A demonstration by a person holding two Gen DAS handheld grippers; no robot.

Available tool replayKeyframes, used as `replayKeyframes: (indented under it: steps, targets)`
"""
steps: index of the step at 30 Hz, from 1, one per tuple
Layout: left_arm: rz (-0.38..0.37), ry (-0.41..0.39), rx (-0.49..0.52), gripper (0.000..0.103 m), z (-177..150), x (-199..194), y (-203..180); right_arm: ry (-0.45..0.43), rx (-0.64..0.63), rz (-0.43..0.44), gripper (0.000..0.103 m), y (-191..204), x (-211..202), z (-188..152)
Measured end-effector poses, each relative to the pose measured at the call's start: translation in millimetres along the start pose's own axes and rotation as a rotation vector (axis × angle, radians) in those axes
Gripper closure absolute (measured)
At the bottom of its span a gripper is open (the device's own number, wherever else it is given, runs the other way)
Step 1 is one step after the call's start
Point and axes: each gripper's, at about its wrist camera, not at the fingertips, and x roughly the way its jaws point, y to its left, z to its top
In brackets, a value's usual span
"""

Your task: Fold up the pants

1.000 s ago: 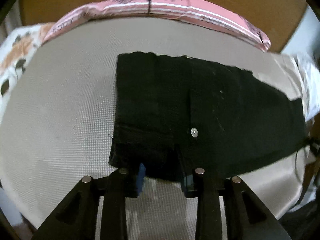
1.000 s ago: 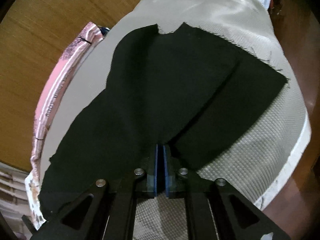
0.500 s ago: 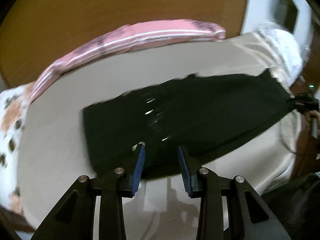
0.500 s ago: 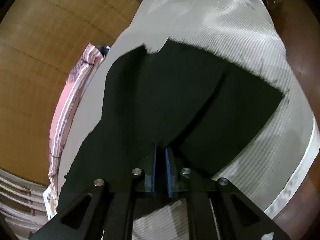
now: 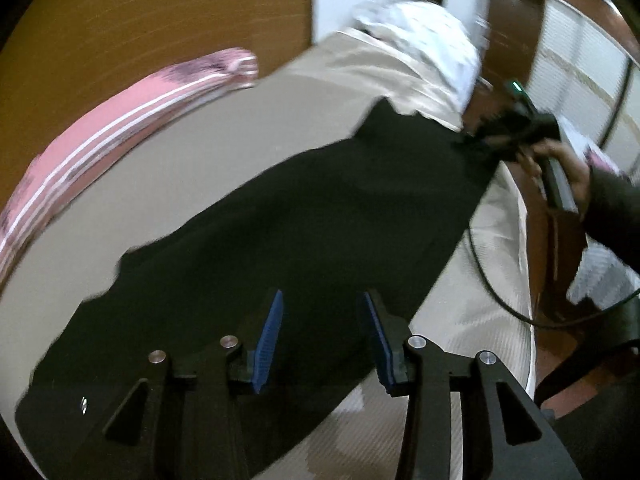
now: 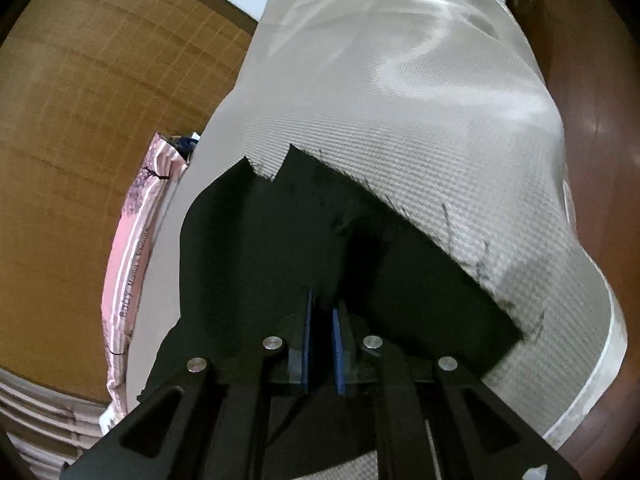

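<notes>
**One pair of pants, two grippers, one pinching**

1 pair of black pants [image 5: 320, 240] on the beige bed cover [image 5: 208, 152]. 2 grippers – left gripper [image 5: 320, 320] w/ jaws spread wide over the cloth, nothing between the blue pads [image 5: 270, 332]. Right gripper [image 6: 321, 344] has jaws nearly together, black cloth bunched between them, pinching the pants. In left wrist view the pants' long axis runs diagonally, from lower left near the camera up to upper right, far end at the right gripper. In right wrist view the frayed hems [image 6: 420, 216] point away up the bed. 1 pink striped pillow [image 5: 120, 116] along the far edge.
</notes>
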Motion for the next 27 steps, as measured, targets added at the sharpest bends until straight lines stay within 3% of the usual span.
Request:
replayKeyframes:
  steps: [5, 15, 24, 26, 27]
  targets:
    - [-0.04, 0.034, 0.127, 0.06, 14, 32, -36, 0.004, 0.008, 0.026, 0.093, -1, 4, 8]
    - [-0.039, 0.049, 0.191, 0.06, 22, 65, -64, -0.02, -0.002, 0.12, 0.098, 16, -20, 20]
    - [-0.033, 0.056, 0.238, 0.06, 32, 87, -87, -0.062, -0.02, 0.137, 0.098, 30, -46, 26]
    - [-0.023, 0.057, 0.246, 0.074, 35, 92, -93, -0.075, -0.025, 0.133, 0.098, 29, -53, 25]
    - [-0.023, 0.055, 0.244, 0.09, 36, 92, -94, -0.081, -0.027, 0.126, 0.098, 28, -56, 24]
